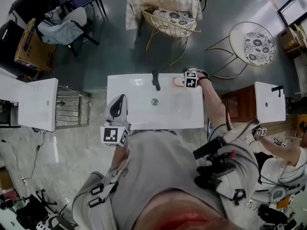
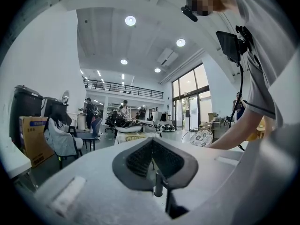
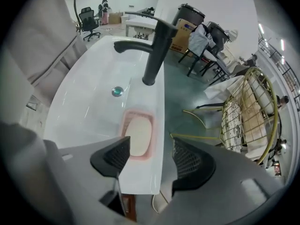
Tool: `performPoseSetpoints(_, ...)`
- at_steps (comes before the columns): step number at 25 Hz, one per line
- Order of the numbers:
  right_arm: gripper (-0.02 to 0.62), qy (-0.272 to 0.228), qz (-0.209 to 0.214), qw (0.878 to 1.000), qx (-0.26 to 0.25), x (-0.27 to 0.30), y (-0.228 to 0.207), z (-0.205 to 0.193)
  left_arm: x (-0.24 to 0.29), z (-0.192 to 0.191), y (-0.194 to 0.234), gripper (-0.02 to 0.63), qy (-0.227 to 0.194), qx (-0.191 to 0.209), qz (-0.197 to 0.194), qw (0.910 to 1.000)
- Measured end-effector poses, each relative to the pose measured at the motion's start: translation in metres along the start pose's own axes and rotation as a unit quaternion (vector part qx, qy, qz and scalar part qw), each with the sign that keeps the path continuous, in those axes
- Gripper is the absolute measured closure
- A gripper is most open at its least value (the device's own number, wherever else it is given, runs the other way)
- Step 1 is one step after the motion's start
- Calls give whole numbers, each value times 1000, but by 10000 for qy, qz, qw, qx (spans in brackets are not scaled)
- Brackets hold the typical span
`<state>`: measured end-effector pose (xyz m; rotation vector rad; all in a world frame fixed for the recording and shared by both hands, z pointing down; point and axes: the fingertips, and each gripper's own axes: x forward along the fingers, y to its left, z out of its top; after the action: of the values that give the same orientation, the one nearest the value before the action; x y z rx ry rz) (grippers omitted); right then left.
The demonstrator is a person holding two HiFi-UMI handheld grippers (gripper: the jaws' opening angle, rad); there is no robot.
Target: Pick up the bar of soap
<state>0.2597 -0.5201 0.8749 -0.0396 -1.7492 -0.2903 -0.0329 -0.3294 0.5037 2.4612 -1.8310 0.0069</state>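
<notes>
The floor is smooth and grey-green. On it stand a golden wire chair and a round wire stool, both with flowered cushions, a dark chair draped with grey cloth, and a cardboard box. The hall is high and white, with tall windows, a balcony railing and round ceiling lamps
</notes>
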Motion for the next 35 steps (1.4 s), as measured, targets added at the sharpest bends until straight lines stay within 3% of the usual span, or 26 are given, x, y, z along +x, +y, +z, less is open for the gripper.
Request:
performPoseSetpoints(18,311,-126,762,9970,25,48,22,5,7,-20,-6,606,194,21,162,9997)
performPoseSetpoints(24,334,-160,555,9983,56,58,20,-1,3,-28,-11,606,304,23,183,9994)
performPoseSetpoints(29,341,190,332,9992,-68,67,18,0,-3,-40,-13,606,322,-17,209,9993)
performPoseSetpoints(35,342,107,373,9988,290,63,21,4,-9,-41,-14,606,227,62,132,9996)
